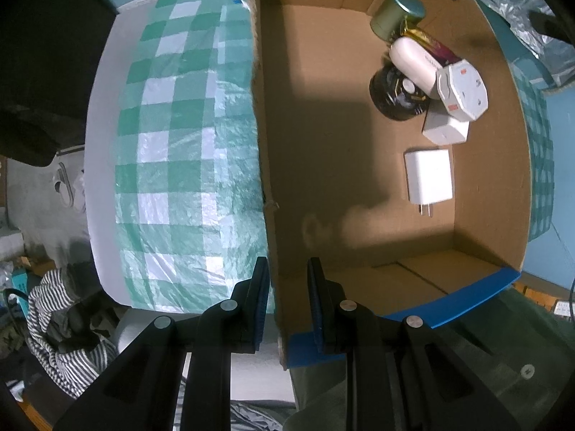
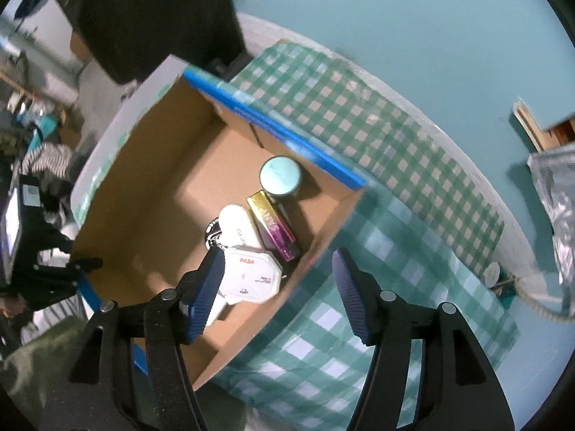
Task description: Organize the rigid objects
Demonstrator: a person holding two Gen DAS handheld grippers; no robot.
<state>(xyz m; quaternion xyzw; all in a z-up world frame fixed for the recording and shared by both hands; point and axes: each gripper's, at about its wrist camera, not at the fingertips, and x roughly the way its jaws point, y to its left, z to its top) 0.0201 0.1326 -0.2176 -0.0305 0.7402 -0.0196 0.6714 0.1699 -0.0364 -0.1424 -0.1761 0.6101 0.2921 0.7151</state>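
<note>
An open cardboard box (image 1: 323,165) with blue-taped edges holds several rigid objects: a green tin (image 1: 395,12), a white case (image 1: 413,61), a white octagonal box (image 1: 463,89), a black round object (image 1: 391,97), a gold-purple box (image 2: 275,224) and a white charger (image 1: 429,177). My left gripper (image 1: 287,301) straddles the box's near wall (image 1: 267,215), jaws narrowly apart around it. My right gripper (image 2: 276,289) is open and empty above the box's corner. The box also shows in the right wrist view (image 2: 143,215), as does the octagonal box (image 2: 249,278).
The box rests on a table with a green-and-white checked cloth (image 1: 179,143). A teal wall (image 2: 395,36) stands behind. A silver bag (image 2: 553,194) lies at the right. Striped clothing (image 1: 61,323) and clutter lie on the floor to the left.
</note>
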